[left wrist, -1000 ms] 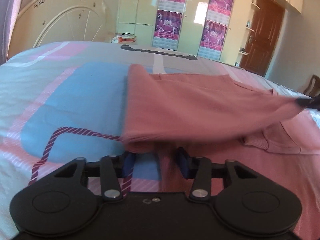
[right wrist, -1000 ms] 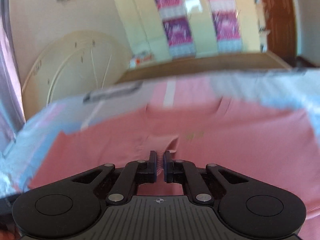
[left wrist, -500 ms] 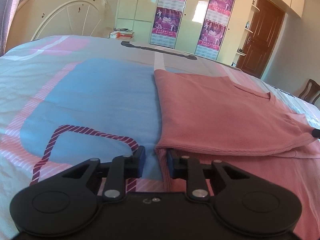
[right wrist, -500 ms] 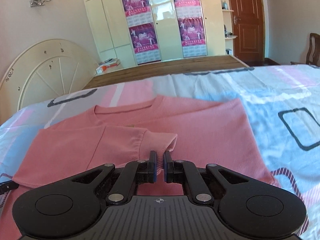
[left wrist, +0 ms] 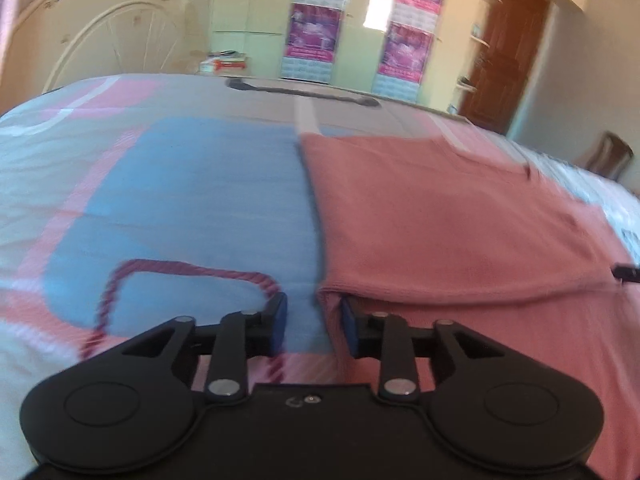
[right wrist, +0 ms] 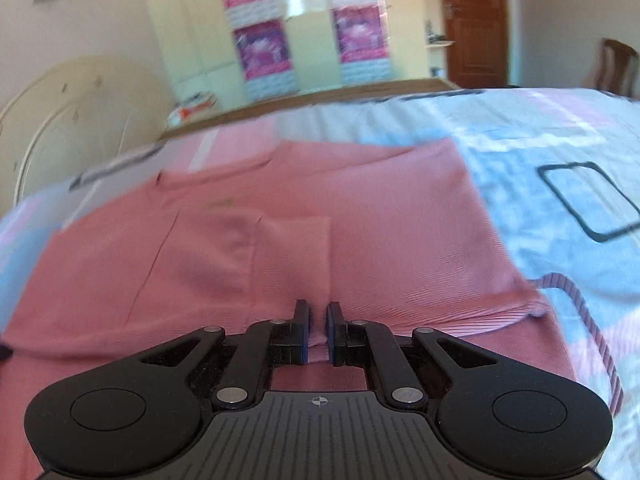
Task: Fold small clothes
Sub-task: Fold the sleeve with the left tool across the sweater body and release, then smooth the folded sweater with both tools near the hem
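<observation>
A pink knit top [left wrist: 440, 220] lies on the patterned bedsheet [left wrist: 192, 184], its left side folded over onto its body. My left gripper [left wrist: 314, 316] sits at the near corner of that fold. Its jaws are opening, and the garment's edge lies between them with the pads off it. In the right wrist view the top [right wrist: 400, 220] fills the middle, with its sleeve [right wrist: 292, 252] laid flat across the body. My right gripper [right wrist: 318, 326] is shut on the sleeve's near end, a pinch of pink fabric showing between the pads. Its tip [left wrist: 626, 270] shows at the left wrist view's right edge.
A cream headboard [left wrist: 100, 44] stands at the far left end of the bed. Wardrobe doors with purple posters [left wrist: 316, 20], a brown door [left wrist: 508, 64] and a wooden chair [left wrist: 608, 156] lie beyond the bed. Books [left wrist: 224, 64] sit by the headboard.
The lifted left side of the top has been laid flat over its body. My left jaws narrowed, then widened. My right gripper brought the sleeve down flat onto the top.
</observation>
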A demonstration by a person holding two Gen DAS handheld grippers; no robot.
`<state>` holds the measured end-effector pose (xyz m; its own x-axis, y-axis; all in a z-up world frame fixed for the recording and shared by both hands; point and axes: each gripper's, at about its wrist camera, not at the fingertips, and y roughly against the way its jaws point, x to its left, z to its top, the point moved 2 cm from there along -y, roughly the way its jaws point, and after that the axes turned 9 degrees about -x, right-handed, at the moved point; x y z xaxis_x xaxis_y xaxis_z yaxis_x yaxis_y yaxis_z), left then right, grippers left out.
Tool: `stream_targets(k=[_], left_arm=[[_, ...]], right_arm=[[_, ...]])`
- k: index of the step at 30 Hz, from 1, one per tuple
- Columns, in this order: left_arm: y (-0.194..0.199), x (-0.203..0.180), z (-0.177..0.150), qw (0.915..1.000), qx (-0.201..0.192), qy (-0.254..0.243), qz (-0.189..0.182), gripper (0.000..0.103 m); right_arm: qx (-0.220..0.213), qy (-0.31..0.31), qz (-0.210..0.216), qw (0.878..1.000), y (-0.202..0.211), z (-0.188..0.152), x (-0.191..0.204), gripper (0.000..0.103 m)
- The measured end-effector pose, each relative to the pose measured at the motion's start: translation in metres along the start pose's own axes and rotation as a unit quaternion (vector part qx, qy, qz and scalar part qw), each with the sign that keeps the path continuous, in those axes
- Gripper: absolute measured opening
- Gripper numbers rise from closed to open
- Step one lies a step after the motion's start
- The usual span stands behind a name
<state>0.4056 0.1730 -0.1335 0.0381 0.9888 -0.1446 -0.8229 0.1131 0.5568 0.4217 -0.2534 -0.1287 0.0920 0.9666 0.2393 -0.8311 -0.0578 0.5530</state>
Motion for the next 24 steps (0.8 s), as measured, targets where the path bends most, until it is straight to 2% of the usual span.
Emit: stream_targets(k=[2,3,6,8,10,12,14,17,19,24], left_arm=[[0.020,-0.002,0.007,0.9990,-0.043,0.004,0.003,0.033],[0.023,-0.006,0.011,0.9988,-0.050,0.002,-0.001,0.034],[0.012,-0.031,0.012,0.9985,-0.039,-0.024,-0.030,0.036],[-0.006,-0.046,0.005,0.9984,-0.012,-0.041,-0.036,0.037],[-0.018,-0.049,-0.006,0.9986,0.009,-0.041,-0.032,0.037],[-0.015,-0.045,-0.010,0.9984,-0.001,-0.037,-0.042,0.037],[-0.013,-0.043,-0.009,0.9983,0.006,-0.032,-0.048,0.038],[-0.013,-0.050,0.001,0.9986,-0.001,-0.024,-0.047,0.042],[-0.024,-0.069,0.008,0.9974,0.002,-0.015,-0.070,0.042],[-0.054,-0.118,0.024,0.9936,-0.013,-0.061,-0.094,0.042]], right_arm=[[-0.029,0.005,-0.025,0.999,0.014,0.006,0.002,0.007],[-0.041,0.008,-0.014,0.999,0.020,0.008,0.005,0.007],[-0.037,0.032,0.032,0.998,0.021,0.008,0.027,0.007],[-0.027,0.051,0.053,0.997,0.015,0.004,0.044,0.007],[-0.010,0.068,0.057,0.996,0.008,-0.003,0.050,0.007],[0.016,0.065,0.041,0.997,-0.001,-0.013,0.041,0.012],[0.018,0.033,0.050,0.998,0.003,-0.012,0.028,0.012],[-0.001,0.049,0.047,0.998,0.012,-0.005,0.031,0.012],[-0.004,0.044,0.065,0.997,0.009,0.000,0.039,0.012],[-0.006,0.070,0.101,0.992,-0.018,0.007,0.084,0.012]])
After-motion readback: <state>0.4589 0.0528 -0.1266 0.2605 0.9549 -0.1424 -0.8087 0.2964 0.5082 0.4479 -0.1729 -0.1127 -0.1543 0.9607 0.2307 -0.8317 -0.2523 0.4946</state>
